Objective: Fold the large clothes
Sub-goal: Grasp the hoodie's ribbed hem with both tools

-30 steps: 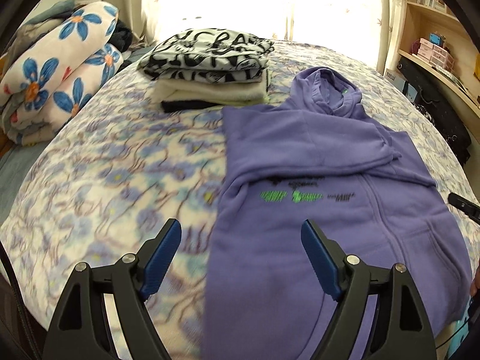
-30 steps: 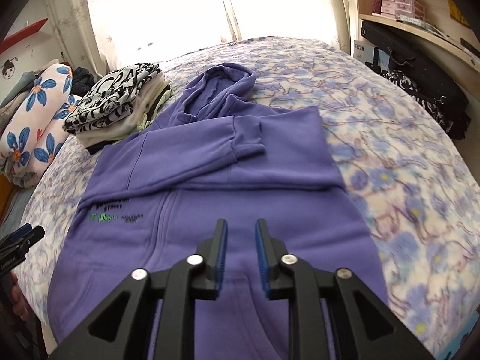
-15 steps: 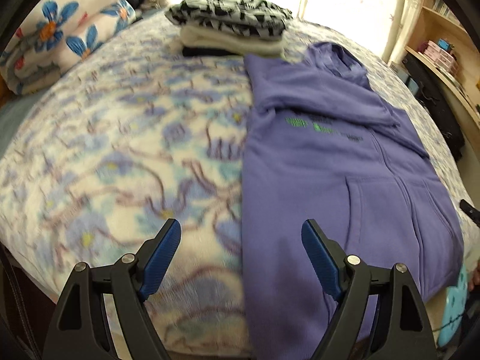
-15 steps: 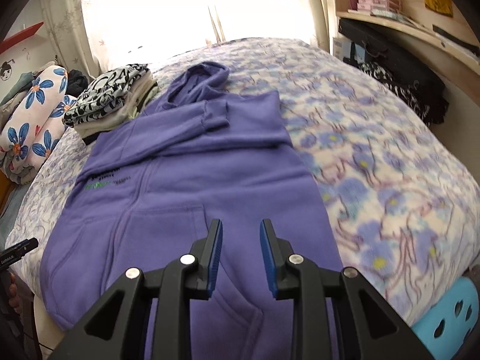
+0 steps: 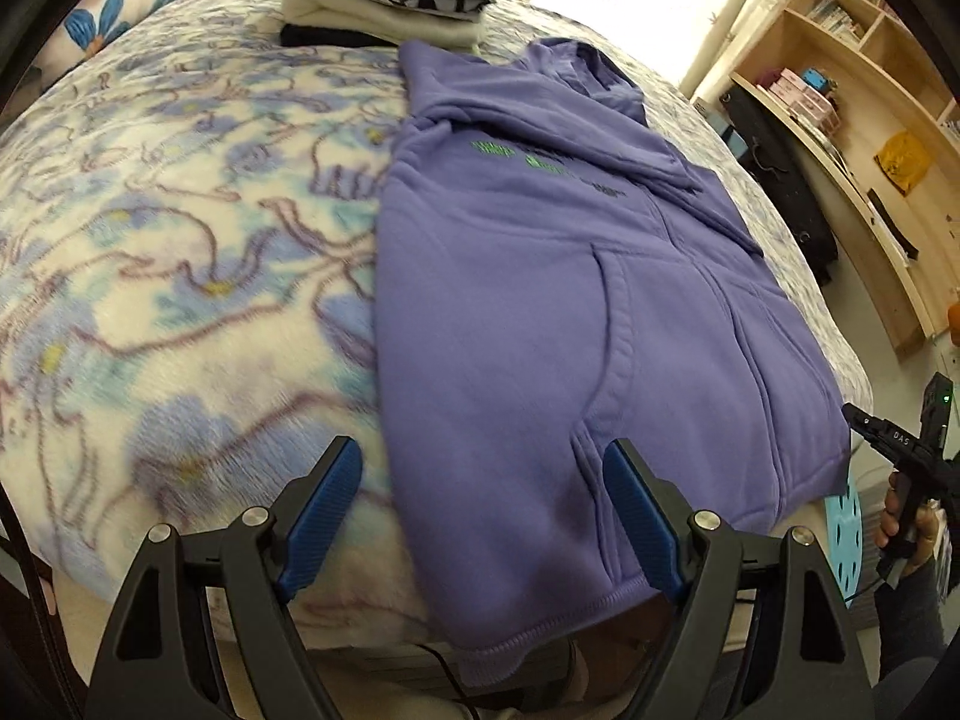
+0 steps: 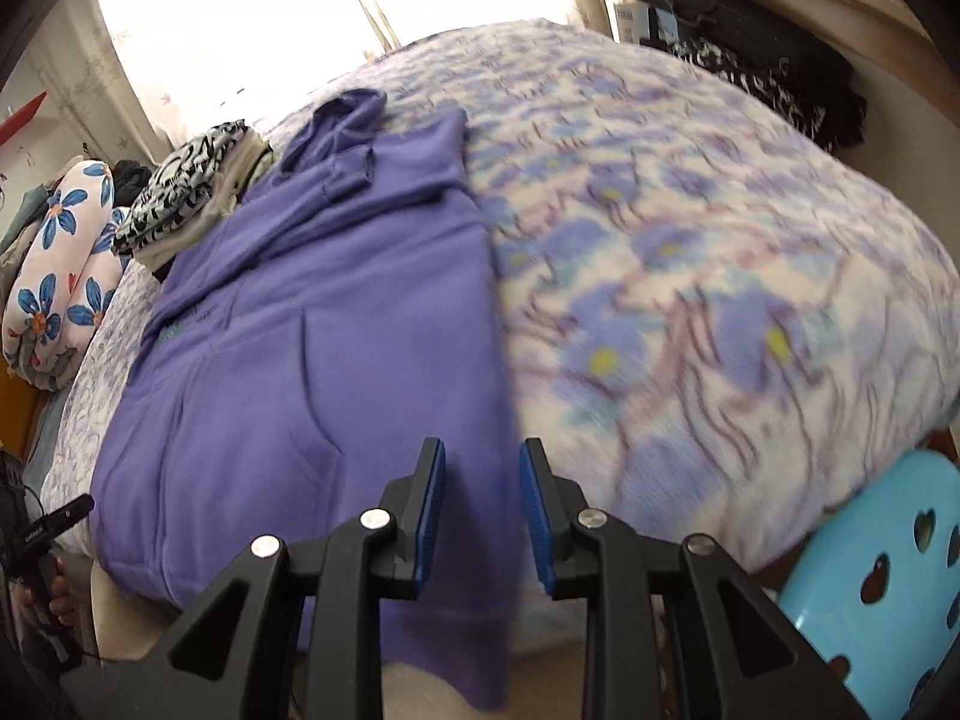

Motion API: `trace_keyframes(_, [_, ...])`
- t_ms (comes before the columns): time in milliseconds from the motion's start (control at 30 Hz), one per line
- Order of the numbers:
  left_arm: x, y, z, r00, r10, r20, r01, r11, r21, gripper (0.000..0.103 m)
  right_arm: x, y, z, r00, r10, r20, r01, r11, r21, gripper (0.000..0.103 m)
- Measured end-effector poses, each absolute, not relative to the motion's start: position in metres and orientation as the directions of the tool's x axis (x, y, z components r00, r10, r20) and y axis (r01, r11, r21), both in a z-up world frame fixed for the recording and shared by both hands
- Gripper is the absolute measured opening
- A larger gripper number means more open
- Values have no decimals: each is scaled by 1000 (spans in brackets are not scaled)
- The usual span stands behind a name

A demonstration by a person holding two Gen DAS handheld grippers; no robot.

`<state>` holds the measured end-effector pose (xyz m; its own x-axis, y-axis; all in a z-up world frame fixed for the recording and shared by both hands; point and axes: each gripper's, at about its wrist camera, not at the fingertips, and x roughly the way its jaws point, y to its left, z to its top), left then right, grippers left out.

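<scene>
Lying flat on the bed (image 5: 180,276) with sleeves folded across its chest, the hoodie (image 5: 540,312) hangs its hem over the near edge. It looks thick, soft and floppy, so the 2 hem corners seem the best places to pinch. The left gripper (image 5: 483,519) gapes wide over 1 corner, empty; the right gripper (image 6: 483,519) stands narrowly apart, pinching nothing. Motion blur smears the bedspread, and the hem's underside is hidden.

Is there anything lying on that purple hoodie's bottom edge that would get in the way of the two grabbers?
Nothing visible does. The purple hoodie has a bare hem, and both the left gripper and right gripper have open air before them.
</scene>
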<state>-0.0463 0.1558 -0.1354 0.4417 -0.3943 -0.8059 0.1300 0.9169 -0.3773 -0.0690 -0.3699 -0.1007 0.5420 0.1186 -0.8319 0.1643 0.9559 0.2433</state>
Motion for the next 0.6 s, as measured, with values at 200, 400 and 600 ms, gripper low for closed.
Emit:
trace_keyframes(200, [-56, 142, -138, 400, -407, -821, 179, 913, -366, 82, -81, -367, -112, 522, 209, -827, 113, 944, 310, 26])
trace_keyframes(400, [-62, 138, -144, 361, -443, -821, 191, 897, -400, 81, -91, -371, -119, 498, 297, -815, 87, 917, 388, 30])
trace_keyframes(600, [-58, 137, -149, 330, -463, -823, 209, 886, -414, 81, -98, -373, -124, 489, 355, -797, 67, 895, 440, 37])
